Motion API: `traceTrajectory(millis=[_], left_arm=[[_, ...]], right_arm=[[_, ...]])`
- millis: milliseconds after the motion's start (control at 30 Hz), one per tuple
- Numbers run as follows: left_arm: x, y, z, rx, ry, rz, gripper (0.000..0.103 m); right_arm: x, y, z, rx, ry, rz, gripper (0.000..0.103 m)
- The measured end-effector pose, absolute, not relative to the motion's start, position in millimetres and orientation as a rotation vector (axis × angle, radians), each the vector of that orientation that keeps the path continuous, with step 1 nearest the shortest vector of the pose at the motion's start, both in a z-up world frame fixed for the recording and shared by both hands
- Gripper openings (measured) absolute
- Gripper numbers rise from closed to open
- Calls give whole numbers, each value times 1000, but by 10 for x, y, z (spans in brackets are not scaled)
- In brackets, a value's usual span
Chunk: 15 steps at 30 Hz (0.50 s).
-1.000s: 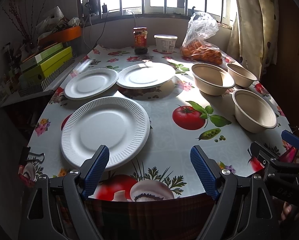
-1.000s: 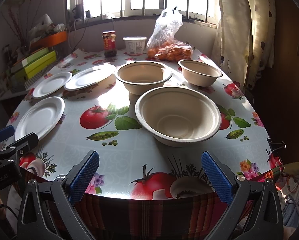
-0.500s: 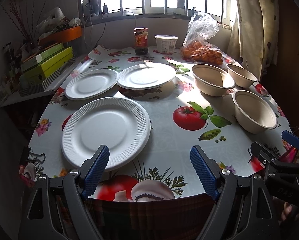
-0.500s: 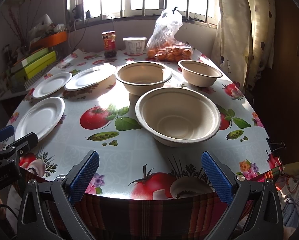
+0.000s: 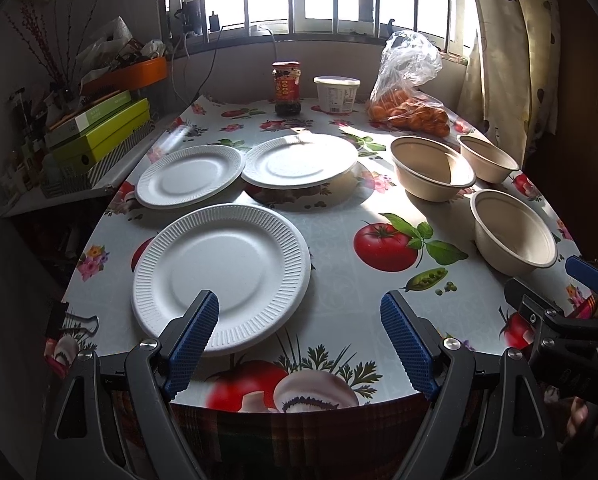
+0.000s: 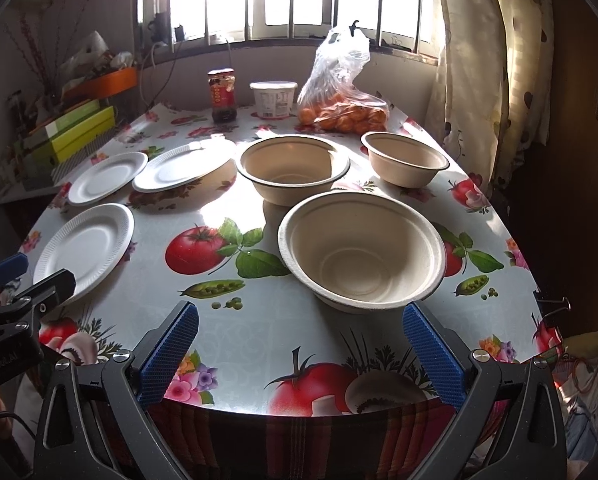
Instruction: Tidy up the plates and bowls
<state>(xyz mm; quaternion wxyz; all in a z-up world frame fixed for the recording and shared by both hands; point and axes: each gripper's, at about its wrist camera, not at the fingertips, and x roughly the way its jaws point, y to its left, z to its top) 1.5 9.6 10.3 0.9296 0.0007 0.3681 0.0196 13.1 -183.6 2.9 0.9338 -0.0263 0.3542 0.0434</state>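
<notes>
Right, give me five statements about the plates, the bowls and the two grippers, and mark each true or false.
1. Three white plates lie on the table. True: nearest plate, left plate, far plate.
2. The bowls are stacked. False: nearest bowl, middle bowl and far bowl stand apart.
3. The left gripper holds a plate. False: open, empty.
4. The right gripper is open. True.
5. The bag of oranges sits in a bowl. False: on the table.
</notes>
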Motion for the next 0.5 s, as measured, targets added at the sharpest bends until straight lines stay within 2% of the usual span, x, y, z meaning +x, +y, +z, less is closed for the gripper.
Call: traceTrajectory(millis=[267, 500], left_arm=[[158, 408, 246, -18, 741, 54, 84], [391, 897, 387, -15, 733, 143, 84]], right_arm=[[368, -1499, 319, -65, 650, 255, 103], [858, -1112, 507, -70, 667, 359, 103]])
